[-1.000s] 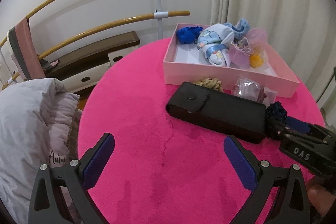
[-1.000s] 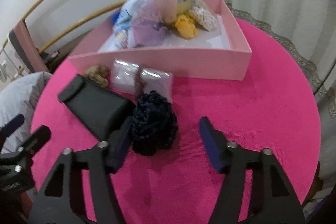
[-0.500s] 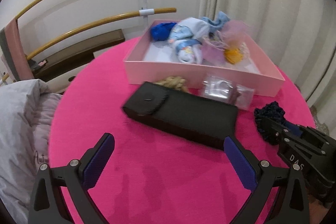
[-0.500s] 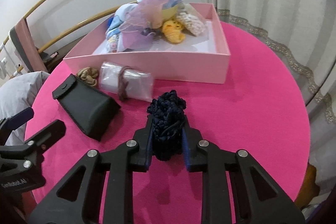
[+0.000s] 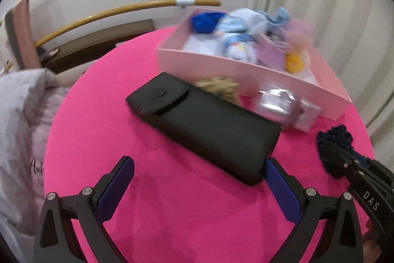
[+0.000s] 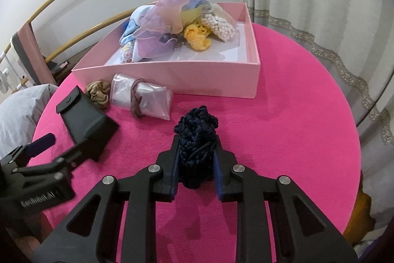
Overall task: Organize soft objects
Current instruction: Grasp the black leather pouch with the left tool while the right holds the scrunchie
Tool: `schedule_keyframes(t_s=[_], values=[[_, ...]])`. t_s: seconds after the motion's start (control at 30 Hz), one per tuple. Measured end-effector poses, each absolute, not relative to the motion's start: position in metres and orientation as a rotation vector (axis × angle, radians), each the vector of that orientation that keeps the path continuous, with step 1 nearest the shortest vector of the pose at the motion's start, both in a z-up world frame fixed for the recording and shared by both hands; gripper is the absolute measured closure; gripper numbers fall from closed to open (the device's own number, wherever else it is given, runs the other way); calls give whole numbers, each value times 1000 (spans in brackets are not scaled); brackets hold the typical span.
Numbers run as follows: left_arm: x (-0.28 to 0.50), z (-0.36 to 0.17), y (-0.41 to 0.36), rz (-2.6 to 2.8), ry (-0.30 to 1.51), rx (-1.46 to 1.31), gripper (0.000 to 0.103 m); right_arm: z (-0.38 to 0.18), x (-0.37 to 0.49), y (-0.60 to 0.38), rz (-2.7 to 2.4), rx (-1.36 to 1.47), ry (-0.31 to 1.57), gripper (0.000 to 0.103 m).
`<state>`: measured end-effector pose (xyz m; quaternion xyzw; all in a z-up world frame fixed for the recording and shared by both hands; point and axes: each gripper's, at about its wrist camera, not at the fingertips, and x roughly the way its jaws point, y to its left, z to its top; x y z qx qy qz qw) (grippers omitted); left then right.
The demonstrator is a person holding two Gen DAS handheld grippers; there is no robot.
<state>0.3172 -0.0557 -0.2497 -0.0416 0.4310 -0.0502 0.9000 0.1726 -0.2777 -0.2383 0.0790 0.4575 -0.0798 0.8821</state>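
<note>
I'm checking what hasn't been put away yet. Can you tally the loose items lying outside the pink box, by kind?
Scrunchies: 2, a navy one in the right gripper, a tan one by the pink box
Clear plastic bags: 1
Black pouches: 1, in front of the open left gripper
Total: 4

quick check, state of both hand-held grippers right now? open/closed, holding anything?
Left hand-held gripper: open, holding nothing, near end of the black case.
Right hand-held gripper: closed on the navy scrunchie.
</note>
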Motion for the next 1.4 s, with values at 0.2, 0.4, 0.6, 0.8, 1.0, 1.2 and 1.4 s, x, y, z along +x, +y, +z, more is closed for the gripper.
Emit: schedule_keyframes(t_s=[0.2,0.4,0.6,0.8,1.0,1.2,1.4], values=[[317,-230,-55,-65,850,-131,0,-241,176,-275,-157,164,954,82],[347,-239,-69,17,918,-168,0,-242,176,-276,-155,167,956,82],[371,-254,-66,-4,926,-288,0,-242,176,-273,-145,168,958,82],[380,-257,-66,-3,934,-290,0,-243,177,-272,-139,174,957,82],[375,-259,-66,-40,896,-300,13,-241,173,-271,-135,177,956,82],[357,-256,-50,-180,881,-332,46,-241,173,-269,-133,180,956,82],[342,-243,-34,-215,869,-270,61,-238,170,-262,-123,176,954,82]])
